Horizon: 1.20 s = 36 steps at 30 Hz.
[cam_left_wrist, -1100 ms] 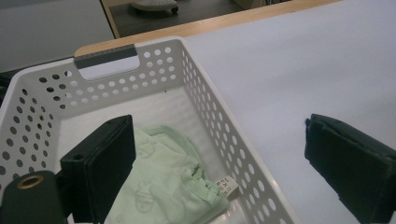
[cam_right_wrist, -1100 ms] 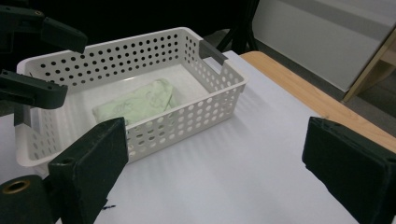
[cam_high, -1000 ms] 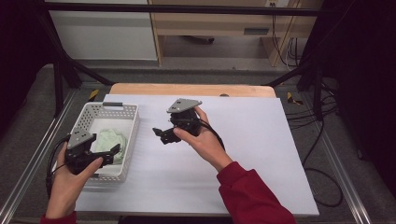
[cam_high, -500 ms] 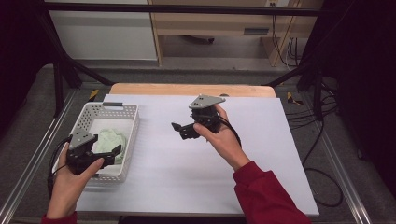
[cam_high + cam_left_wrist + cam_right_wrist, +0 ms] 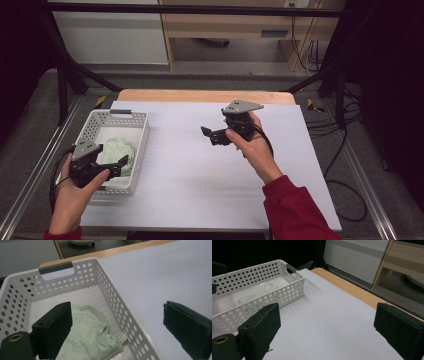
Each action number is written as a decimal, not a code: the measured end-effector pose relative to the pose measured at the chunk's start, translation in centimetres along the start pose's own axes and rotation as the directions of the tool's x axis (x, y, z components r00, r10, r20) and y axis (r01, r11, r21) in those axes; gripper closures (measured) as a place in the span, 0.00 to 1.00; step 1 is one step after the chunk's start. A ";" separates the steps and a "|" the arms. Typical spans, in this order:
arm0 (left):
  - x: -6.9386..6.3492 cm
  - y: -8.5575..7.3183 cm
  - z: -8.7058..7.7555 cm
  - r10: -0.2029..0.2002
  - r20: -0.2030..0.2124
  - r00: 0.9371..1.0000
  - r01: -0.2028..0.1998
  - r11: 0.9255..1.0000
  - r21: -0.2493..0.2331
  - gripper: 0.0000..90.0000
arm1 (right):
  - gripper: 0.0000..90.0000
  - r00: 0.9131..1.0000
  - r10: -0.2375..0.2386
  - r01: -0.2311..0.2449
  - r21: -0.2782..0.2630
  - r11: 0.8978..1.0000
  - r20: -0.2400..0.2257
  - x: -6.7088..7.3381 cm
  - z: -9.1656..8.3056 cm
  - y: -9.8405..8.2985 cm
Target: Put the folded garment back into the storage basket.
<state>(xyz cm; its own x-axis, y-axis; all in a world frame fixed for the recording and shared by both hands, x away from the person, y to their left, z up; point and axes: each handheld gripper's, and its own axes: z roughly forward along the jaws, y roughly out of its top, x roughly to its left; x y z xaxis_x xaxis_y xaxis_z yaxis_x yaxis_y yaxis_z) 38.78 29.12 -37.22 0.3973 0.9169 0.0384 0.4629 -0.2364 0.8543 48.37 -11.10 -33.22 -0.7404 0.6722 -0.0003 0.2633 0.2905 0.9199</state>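
your left gripper (image 5: 119, 164) sits at the near left of the counter (image 5: 200, 190), over the near right corner of the white perforated basket (image 5: 142, 131). its jaws stand wide and hold nothing — in the left gripper view one jaw hangs over the inside of the basket and the other over the bare counter, so the basket's right wall runs between them. the pale green cloth (image 5: 92, 336) lies crumpled in the basket, toward its near end, with a small white label (image 5: 121, 337) showing at its edge by the right wall; the left jaw hovers just above the cloth, and you cannot tell whether it touches. the basket's grey-topped handle (image 5: 56, 267) is at the far end.

to the right, your right gripper (image 5: 209, 135) is held above the middle of the counter, well apart from the basket, its jaws pointing left toward it. those jaws are wide too, and empty — the right gripper view shows white counter between them, with the basket and the cloth off at the far left.
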 end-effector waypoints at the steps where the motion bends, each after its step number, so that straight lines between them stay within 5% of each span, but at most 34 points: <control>1: 0.0 0.0 0.0 0.002 -0.001 1.000 -0.002 1.000 -0.001 0.10 | 0.08 1.000 -0.001 0.001 -0.001 1.000 0.006 -0.2 -0.2 -0.1; 26: 0.4 -0.2 -0.1 -0.009 0.011 1.000 0.009 1.000 -0.002 0.09 | 0.08 0.991 0.080 -0.078 -0.022 0.997 0.106 -4.1 -4.4 -3.2; 36: 0.1 -0.4 0.3 -0.015 0.055 0.998 0.014 1.000 0.017 0.08 | 0.07 0.982 0.105 -0.100 -0.042 0.994 0.159 -5.9 -6.6 -4.5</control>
<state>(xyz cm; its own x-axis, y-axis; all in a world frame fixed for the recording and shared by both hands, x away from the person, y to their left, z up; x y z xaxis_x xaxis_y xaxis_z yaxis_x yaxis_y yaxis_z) 38.90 29.24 -37.67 0.4334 0.9012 -0.0033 0.4817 -0.2286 0.8460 47.47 -20.80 -34.75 -0.6010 0.7986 0.0341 0.3094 0.1931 0.9311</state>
